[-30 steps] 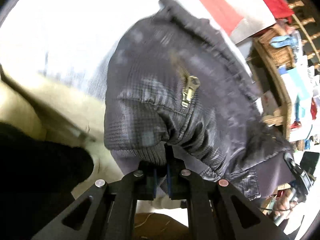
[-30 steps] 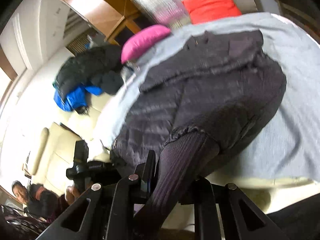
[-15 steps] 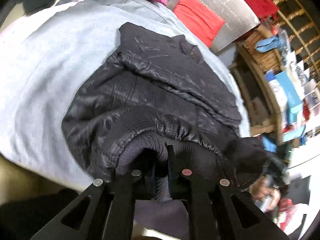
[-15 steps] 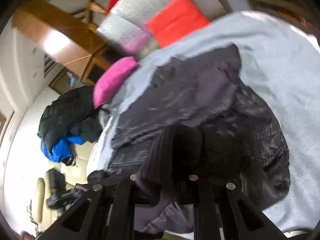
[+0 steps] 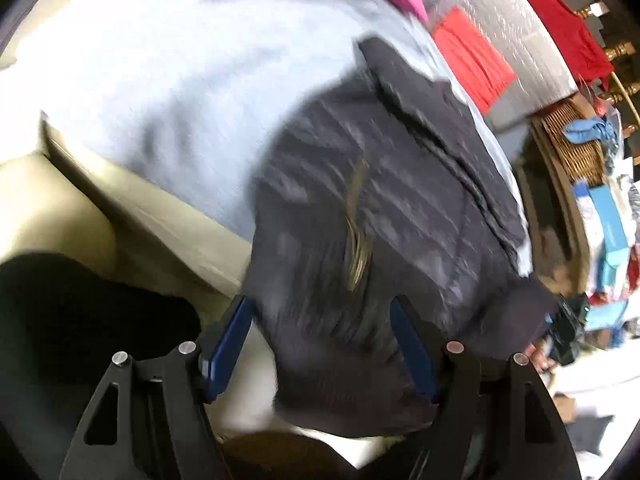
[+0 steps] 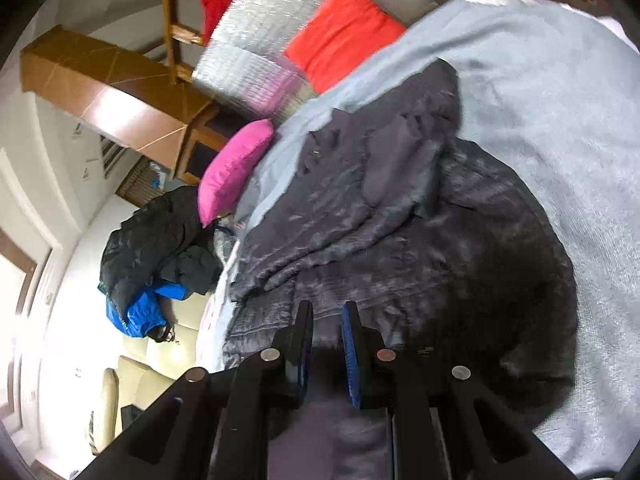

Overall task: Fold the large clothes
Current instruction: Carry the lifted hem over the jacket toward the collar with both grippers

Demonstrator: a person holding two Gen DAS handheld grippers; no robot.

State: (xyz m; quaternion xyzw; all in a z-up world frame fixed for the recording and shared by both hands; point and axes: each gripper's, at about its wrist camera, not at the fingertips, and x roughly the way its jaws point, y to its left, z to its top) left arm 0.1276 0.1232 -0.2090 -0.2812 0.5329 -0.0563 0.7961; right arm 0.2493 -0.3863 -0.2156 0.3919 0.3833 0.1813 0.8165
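A dark grey quilted jacket (image 5: 420,208) with a brass zipper (image 5: 358,240) lies bunched on a pale blue sheet (image 5: 180,92). In the blurred left wrist view my left gripper (image 5: 318,320) has its jaws opening wide. The jacket's lower edge lies loose between the blue pads (image 5: 224,352), which do not press on it. In the right wrist view the same jacket (image 6: 400,220) spreads over the sheet (image 6: 560,128). My right gripper (image 6: 327,320) is shut on its dark ribbed hem, which runs down between the fingers.
A pink cushion (image 6: 236,168), an orange-red cushion (image 6: 344,32) and a silver quilted mat (image 6: 256,60) lie beyond the sheet. A heap of black and blue clothes (image 6: 160,248) sits at the left. A cream sofa edge (image 5: 80,208) and wicker shelves (image 5: 572,148) flank the sheet.
My left gripper was shut on the ribbed hem and now stands wide with the fabric loose. The right gripper has come lower with the hem, and the jacket lies flatter on the sheet.
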